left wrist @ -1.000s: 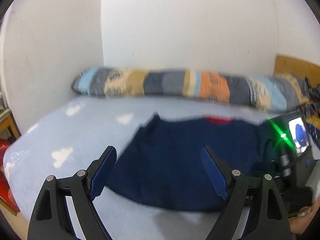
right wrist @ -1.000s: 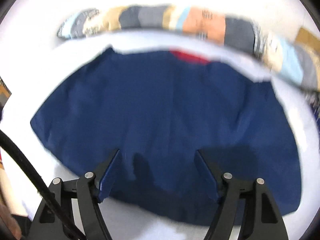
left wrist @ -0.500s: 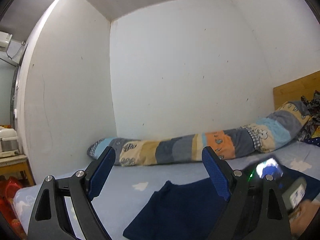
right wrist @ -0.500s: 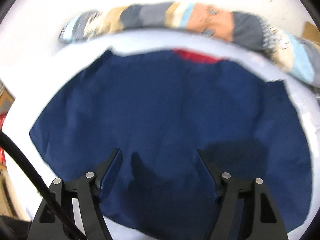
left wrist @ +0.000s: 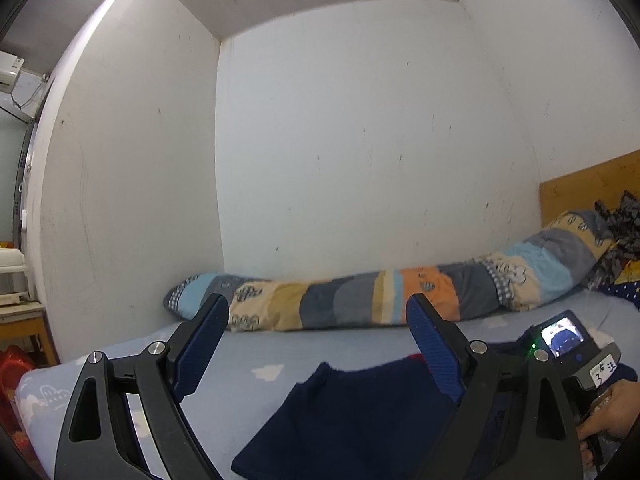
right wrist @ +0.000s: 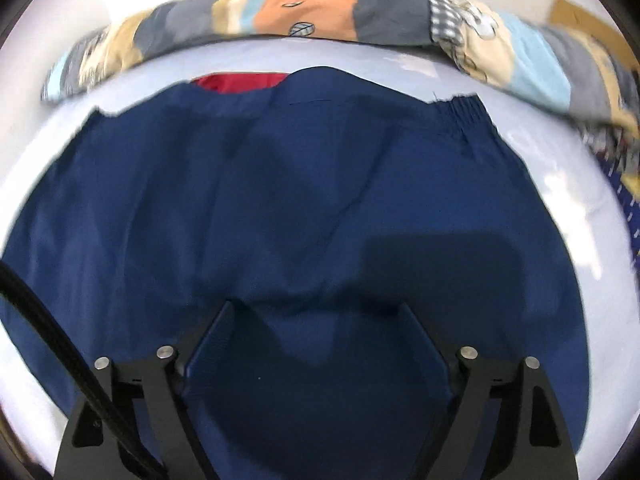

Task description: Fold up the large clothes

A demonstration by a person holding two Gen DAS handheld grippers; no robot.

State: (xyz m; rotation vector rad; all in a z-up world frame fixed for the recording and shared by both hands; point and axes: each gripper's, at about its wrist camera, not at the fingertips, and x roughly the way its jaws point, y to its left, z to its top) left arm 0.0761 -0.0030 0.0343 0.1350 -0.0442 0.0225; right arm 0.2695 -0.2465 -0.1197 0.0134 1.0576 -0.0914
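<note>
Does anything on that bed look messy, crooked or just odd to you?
Little stands out. The navy garment lies spread on the bed, mostly flat with some soft creases. A strip of red peeks out at its far edge. The long patchwork pillow lies along the wall. Nothing looks spilled or damaged.

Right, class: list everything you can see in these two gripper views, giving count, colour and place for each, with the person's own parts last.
Garment: one, navy with red inside its far edge, flat on the bed.
Bed sheet: one, pale blue with white clouds, under the garment.
Long bolster: one, patchwork blue, grey, tan, orange, along the wall.
Headboard: one, wooden, right end of bed.
Walls: white, behind the bed.
Left gripper: black, blue pads, open, above the bed, empty.
Right gripper: same, jaws opening above the garment, gripping nothing.
Hand: one, holding the right gripper's handle.
</note>
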